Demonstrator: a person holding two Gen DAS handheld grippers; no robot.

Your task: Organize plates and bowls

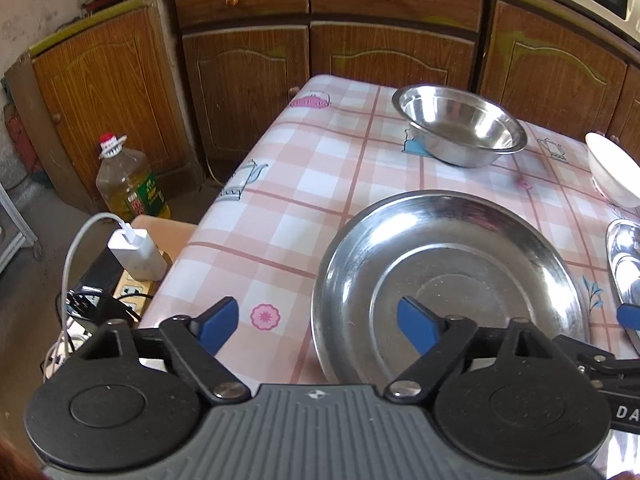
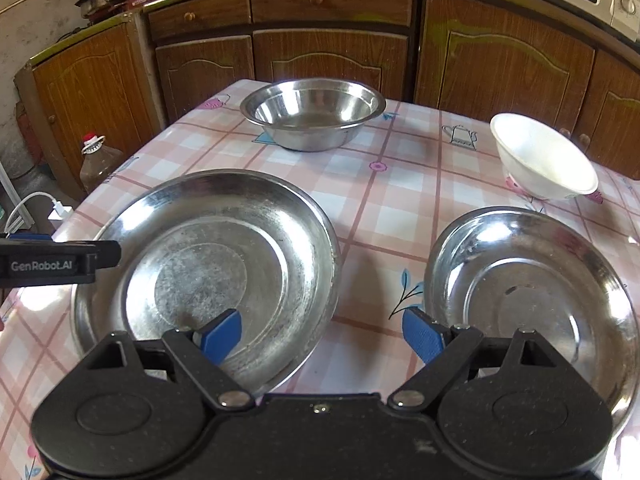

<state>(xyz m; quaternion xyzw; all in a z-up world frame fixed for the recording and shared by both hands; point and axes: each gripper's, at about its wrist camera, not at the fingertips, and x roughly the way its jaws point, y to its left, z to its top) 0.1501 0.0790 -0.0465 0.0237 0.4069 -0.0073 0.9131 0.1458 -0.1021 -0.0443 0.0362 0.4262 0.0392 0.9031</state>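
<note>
A large steel plate (image 1: 448, 276) (image 2: 208, 264) lies near the table's front. A smaller steel plate (image 2: 532, 292) (image 1: 626, 264) lies to its right. A deep steel bowl (image 1: 460, 124) (image 2: 312, 114) stands at the back, and a white bowl (image 2: 544, 158) (image 1: 612, 170) at the back right. My left gripper (image 1: 318, 326) is open and empty, straddling the large plate's left rim. My right gripper (image 2: 322, 338) is open and empty, above the gap between the two plates.
The table has a pink checked cloth (image 2: 400, 200). Wooden cabinets (image 1: 248, 76) stand behind it. An oil bottle (image 1: 128, 184), a white charger (image 1: 138, 254) and a power strip (image 1: 128, 292) are on the floor to the left.
</note>
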